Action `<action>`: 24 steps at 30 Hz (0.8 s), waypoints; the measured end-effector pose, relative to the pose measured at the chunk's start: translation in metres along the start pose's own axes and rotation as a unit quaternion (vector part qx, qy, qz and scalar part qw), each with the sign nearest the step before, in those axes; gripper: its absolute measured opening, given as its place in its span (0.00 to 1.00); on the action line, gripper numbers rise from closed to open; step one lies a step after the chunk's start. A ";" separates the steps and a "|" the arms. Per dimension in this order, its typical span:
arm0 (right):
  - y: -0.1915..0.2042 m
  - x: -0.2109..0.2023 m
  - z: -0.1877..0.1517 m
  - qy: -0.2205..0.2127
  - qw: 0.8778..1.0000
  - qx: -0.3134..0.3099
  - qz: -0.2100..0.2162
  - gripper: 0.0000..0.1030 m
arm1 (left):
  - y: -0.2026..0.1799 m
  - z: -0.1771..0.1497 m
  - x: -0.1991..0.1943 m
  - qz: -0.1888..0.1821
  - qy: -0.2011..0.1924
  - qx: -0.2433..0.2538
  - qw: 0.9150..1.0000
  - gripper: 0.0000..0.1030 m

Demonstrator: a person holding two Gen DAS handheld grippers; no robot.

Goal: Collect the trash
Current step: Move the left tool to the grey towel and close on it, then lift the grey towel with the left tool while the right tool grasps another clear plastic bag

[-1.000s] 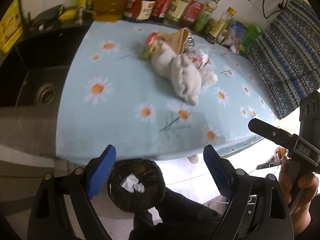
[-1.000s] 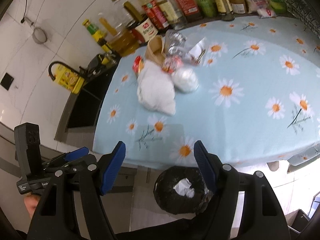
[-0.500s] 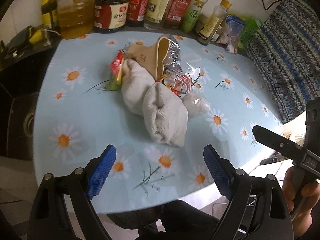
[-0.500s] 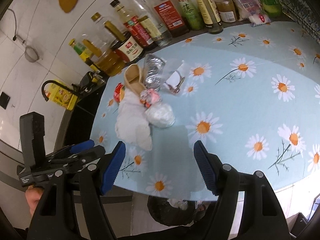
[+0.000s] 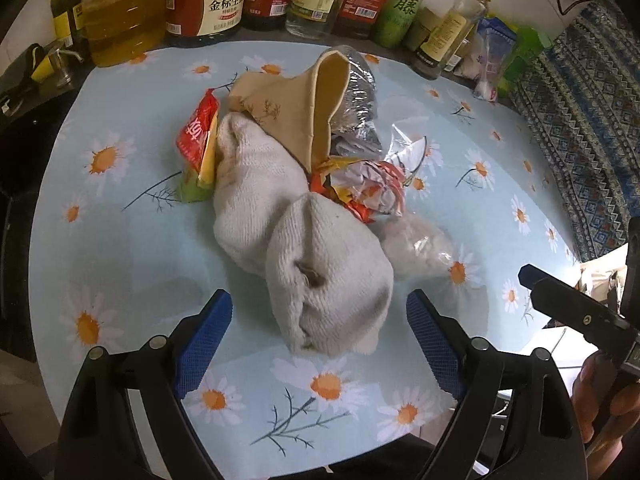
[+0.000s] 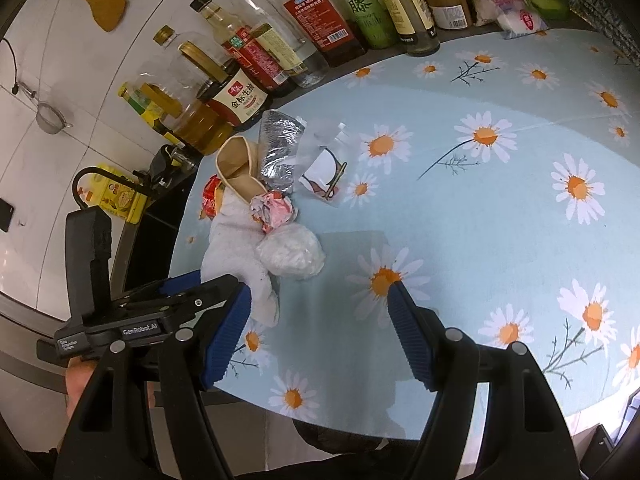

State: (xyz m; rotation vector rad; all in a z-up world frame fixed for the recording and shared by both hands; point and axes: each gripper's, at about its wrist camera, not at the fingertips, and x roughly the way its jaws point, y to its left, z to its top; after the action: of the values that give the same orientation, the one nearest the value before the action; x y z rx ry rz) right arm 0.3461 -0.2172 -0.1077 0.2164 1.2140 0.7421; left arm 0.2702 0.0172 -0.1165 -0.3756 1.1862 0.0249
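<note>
Several pieces of trash lie heaped on your desk [image 5: 120,240], none yet collected, so the whole pickup appears to remain ahead. Left wrist view: your left gripper [image 5: 319,338] stands with its fingers [image 5: 204,336] spread wide and nothing between them, poised just short of a white sock [image 5: 320,280] at the near end of the heap. Behind the sock lie a tan sock [image 5: 296,120], a red snack wrapper [image 5: 198,136], a crumpled foil wrapper [image 5: 364,188], a silvery bag [image 5: 360,100] and a clear bag of white stuff [image 5: 416,248], all touching or overlapping. Right wrist view: your right gripper [image 6: 318,332] is likewise released, fingers [image 6: 228,332] apart over bare desk, the sock's toe just beside the left finger; a clear printed wrapper [image 6: 324,168] lies slightly apart from the heap. Containers: a row of sauce and oil bottles [image 6: 248,56] lines the far edge, holding dark and amber liquids; these are not trash. A dark shape under the desk edge may be a bin, but you cannot tell its contents here.
</note>
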 end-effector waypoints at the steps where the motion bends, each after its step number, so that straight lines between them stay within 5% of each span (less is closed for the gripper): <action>1: -0.001 0.001 0.001 0.001 1.000 0.000 0.000 0.68 | 0.000 0.000 0.000 -0.002 -0.003 0.001 1.000 0.83; 2: -0.001 0.002 0.002 0.001 1.000 -0.001 0.000 0.68 | 0.000 0.001 0.001 -0.002 -0.005 0.001 1.000 0.83; 4: -0.002 0.006 0.005 0.005 1.000 0.001 0.002 0.68 | 0.000 0.002 0.004 -0.004 -0.004 0.004 1.000 0.63; 10: -0.001 0.014 0.010 0.012 1.000 -0.003 0.003 0.68 | -0.003 0.002 0.005 -0.009 -0.007 0.016 1.000 0.36; 24: 0.019 0.032 0.017 0.035 0.999 -0.035 0.002 0.68 | -0.004 -0.009 -0.027 -0.038 -0.033 0.013 0.999 0.30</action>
State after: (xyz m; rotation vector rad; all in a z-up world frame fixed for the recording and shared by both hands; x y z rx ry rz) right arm 0.3586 -0.1790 -0.1164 0.1349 1.2520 0.7997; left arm 0.2525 0.0158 -0.0942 -0.3943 1.1050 -0.0435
